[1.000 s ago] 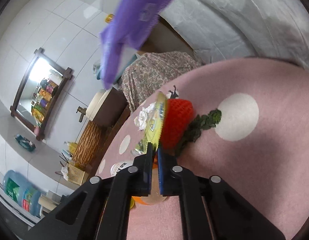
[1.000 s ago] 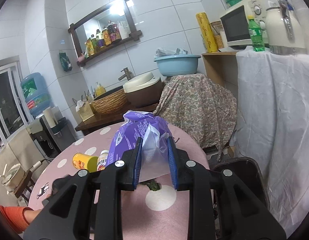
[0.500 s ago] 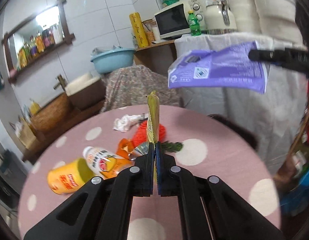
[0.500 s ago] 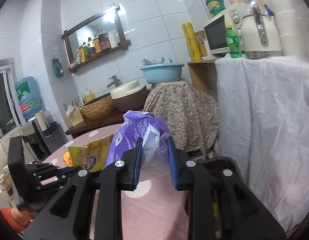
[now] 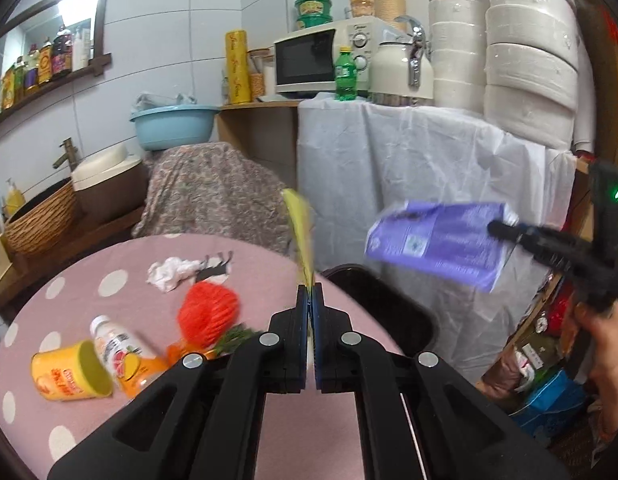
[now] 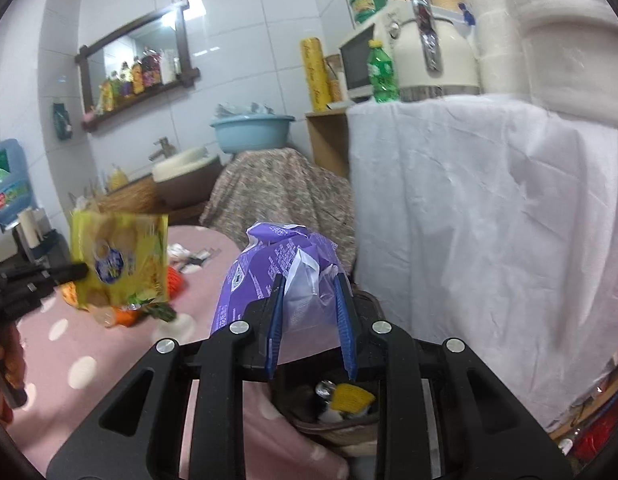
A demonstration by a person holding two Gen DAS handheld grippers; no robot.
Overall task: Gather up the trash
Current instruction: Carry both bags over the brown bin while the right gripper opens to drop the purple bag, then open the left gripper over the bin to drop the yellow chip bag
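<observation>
In the left wrist view, the left gripper (image 5: pixel 310 294) is clamped on the yellow snack wrapper (image 5: pixel 300 236), which is now lifted clear of the pink table (image 5: pixel 109 264); a second ago it was being pinched low among the litter. The purple bag (image 5: pixel 437 240) is now seen lower right, above the black bin (image 5: pixel 393 308). In the right wrist view, the right gripper (image 6: pixel 311 320) is closed on the purple bag (image 6: pixel 269 268), now carried over the bin (image 6: pixel 337 428), formerly over the table.

Light: bright, even indoor light — strongest glare at the mirror (image 5: pixel 49 32) top.
Blur: yellow packet (image 6: pixel 121 258) and purple packet (image 5: pixel 441 242) smeared.
Edges: fisheye bending — dark corner vignette.
Shadows: soft.
</observation>
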